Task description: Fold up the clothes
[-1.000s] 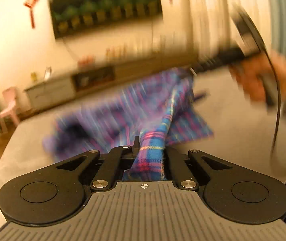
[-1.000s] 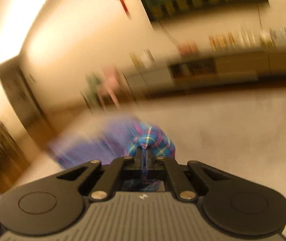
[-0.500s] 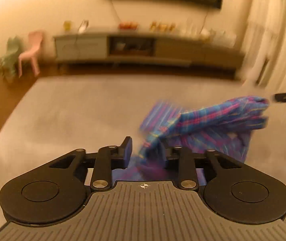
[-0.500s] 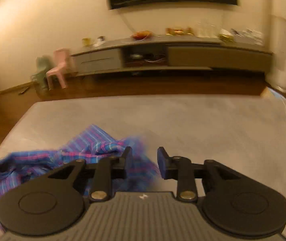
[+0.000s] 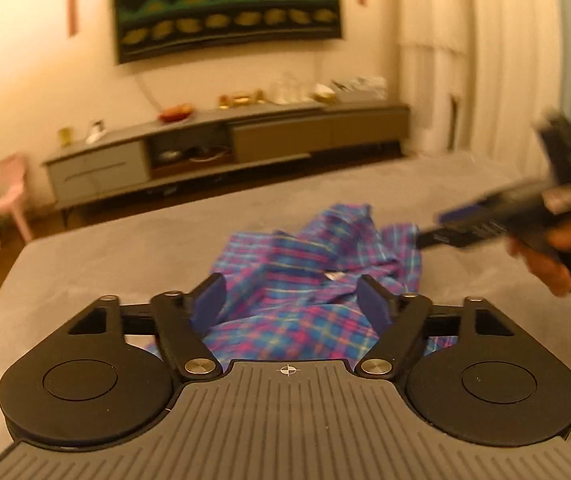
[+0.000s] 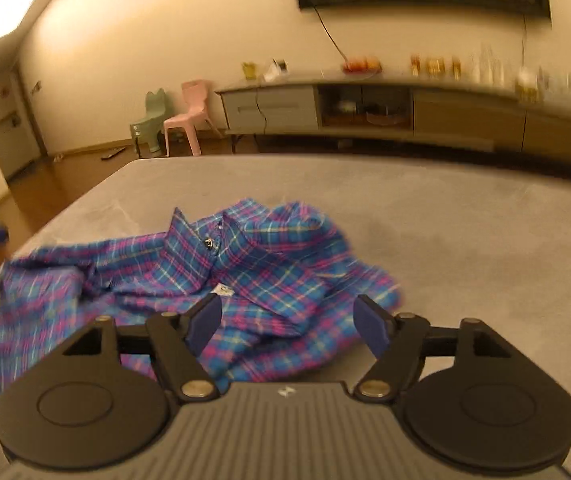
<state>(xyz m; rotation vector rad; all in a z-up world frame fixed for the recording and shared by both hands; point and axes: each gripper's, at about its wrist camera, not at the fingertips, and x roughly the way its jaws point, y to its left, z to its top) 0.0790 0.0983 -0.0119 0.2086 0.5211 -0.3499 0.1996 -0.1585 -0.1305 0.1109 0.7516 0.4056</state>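
A blue, pink and purple plaid shirt (image 5: 309,264) lies crumpled on a grey surface (image 5: 125,264). My left gripper (image 5: 291,300) hangs open just above its near part, with nothing between the fingers. In the right wrist view the same shirt (image 6: 221,276) shows its collar and a small white label, and my right gripper (image 6: 285,316) stands open over its near edge. The right gripper (image 5: 485,224) also appears blurred at the right of the left wrist view, held by a hand (image 5: 549,260) near the shirt's right side.
The grey surface (image 6: 465,248) stretches wide to the right of the shirt. Beyond its far edge stand a long low cabinet (image 6: 365,108) with small items on top, a pink chair (image 6: 189,116) and a green chair (image 6: 149,116). A dark picture (image 5: 225,4) hangs on the wall.
Both grippers were shut on the shirt a second ago, holding it up. They have let go and now stand open, and the shirt has dropped in a heap on the grey surface.
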